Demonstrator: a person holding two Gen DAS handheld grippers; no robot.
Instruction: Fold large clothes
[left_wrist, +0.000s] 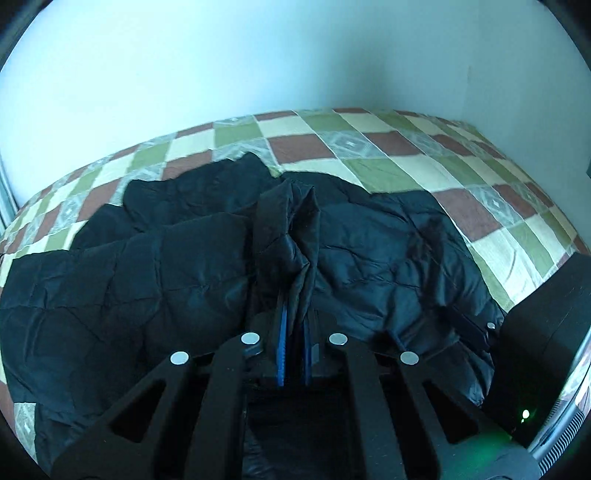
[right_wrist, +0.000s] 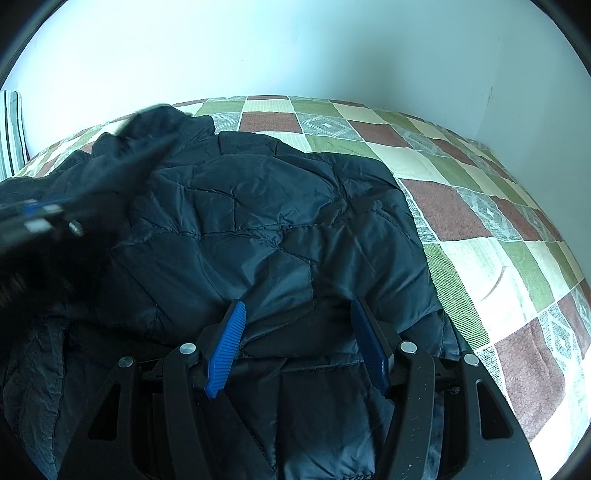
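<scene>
- Checked green, cream and brick-red quilted bedspread (left_wrist: 388, 147) covered the whole bed, and it was your work surface; pale wall stood behind it.
- Black quilted puffer jacket (right_wrist: 266, 221), of thin shiny fabric, lay spread across the near part of that bedspread, rumpled and only partly flattened; it reached from the near edge toward the middle.
- Judging by this, you were early in the fold: one flap was being lifted to bring it across the body, and no tidy rectangle had formed.
- Your left gripper (left_wrist: 293, 325) had its blue-padded jaws drawn narrow on a bunched ridge of the jacket's fabric, which rose out from between them. In the right wrist view it showed blurred at the left edge.
- Your right gripper (right_wrist: 297, 332) had its jaws wide apart, low over the jacket's near hem; nothing sat between them, and whether the tips touched the cloth was unclear.
- Your next move probably called for the right gripper to pinch a matching edge, so both could carry the flap over evenly; a one-sided pull risked dragging the slippery fabric into a heap.
- No containers appeared in either view; a dark boxy object (left_wrist: 543, 332) at the left view's right edge could not be identified.
</scene>
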